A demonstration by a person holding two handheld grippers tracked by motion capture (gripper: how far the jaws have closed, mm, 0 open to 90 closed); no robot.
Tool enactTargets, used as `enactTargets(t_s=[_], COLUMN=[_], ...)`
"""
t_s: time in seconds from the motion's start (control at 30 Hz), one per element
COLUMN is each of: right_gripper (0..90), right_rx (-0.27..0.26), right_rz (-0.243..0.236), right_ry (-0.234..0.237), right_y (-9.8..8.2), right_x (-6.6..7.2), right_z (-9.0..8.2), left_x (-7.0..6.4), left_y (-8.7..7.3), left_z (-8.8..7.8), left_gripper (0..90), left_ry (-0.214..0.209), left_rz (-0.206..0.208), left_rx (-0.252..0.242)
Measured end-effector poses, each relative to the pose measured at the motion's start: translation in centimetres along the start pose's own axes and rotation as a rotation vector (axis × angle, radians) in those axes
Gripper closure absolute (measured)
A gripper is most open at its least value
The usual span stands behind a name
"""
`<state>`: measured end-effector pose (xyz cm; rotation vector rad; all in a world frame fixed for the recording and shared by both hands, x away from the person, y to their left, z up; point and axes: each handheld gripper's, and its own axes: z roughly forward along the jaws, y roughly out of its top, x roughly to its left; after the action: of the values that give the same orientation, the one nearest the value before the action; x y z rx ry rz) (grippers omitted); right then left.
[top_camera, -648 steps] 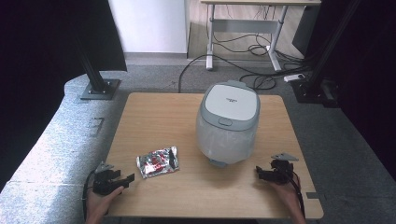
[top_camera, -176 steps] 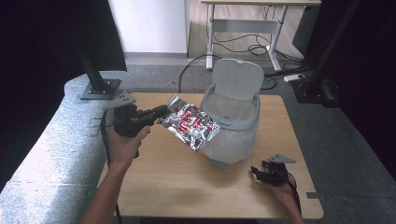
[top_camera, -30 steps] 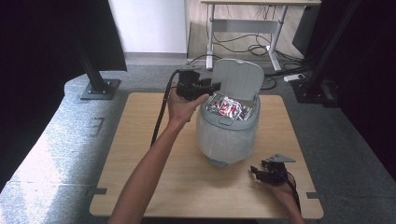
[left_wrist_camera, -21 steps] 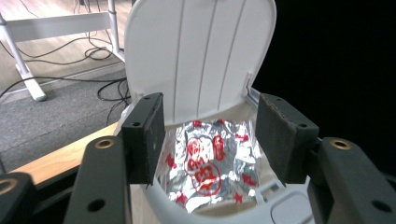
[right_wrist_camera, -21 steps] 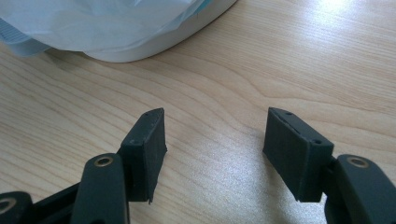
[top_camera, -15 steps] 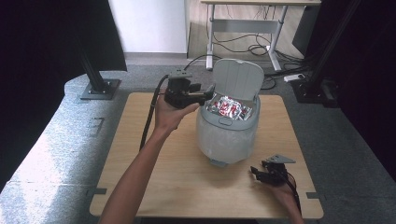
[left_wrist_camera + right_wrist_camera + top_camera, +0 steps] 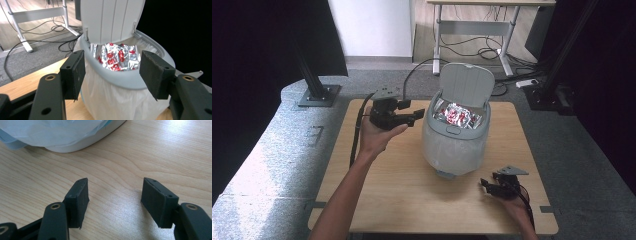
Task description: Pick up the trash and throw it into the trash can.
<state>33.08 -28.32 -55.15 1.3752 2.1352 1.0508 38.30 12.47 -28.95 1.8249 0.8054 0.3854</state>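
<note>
- The foil packet, crinkled silver with red print, is lying inside the bin, under its raised lid; its writing is too small to read.
- The left gripper, jaws just opening wide with nothing between them, is hovering beside the bin.
- The right gripper is resting near the bin's base, jaws wide, gripping nothing.

A crinkled, shiny foil packet with red print is seen inside the bin, whose smooth matt grey plastic shell is lined with thin, translucent white film. The tabletop is shown as pale wood grain with a soft sheen. Matt black pads are carried by the tongs.
</note>
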Motion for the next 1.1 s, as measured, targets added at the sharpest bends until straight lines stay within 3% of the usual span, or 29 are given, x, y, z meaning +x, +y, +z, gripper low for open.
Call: enactTargets(t_s=[0.27, 0.63, 0.77, 1.0, 1.1], right_gripper=[37.6, 37.6, 37.6, 37.1, 37.0], right_rx=[0.001, -0.002, 0.0, 0.002, -0.026], right_rz=[-0.002, -0.003, -0.002, -0.005, 0.002], right_ry=[-0.002, -0.003, -0.004, -0.002, 0.004], right_y=[0.0, 0.0, 0.0, 0.1, 0.7], right_x=[0.0, 0.0, 0.0, -0.1, -0.3], right_z=[0.0, 0.0, 0.0, -0.1, -0.8], left_x=[0.4, 1.5, 2.0, 2.7, 2.7], left_y=[-2.8, -7.4, -8.6, -9.9, -10.1], left_z=[-2.2, -3.8, -4.1, -4.3, -4.5], left_gripper=[38.0, 37.4, 37.4, 37.6, 37.7], left_ry=[0.009, 0.069, 0.07, 0.08, 0.084], left_rz=[-0.014, -0.014, -0.029, -0.046, -0.046], left_rx=[-0.02, 0.028, 0.031, 0.046, 0.049])
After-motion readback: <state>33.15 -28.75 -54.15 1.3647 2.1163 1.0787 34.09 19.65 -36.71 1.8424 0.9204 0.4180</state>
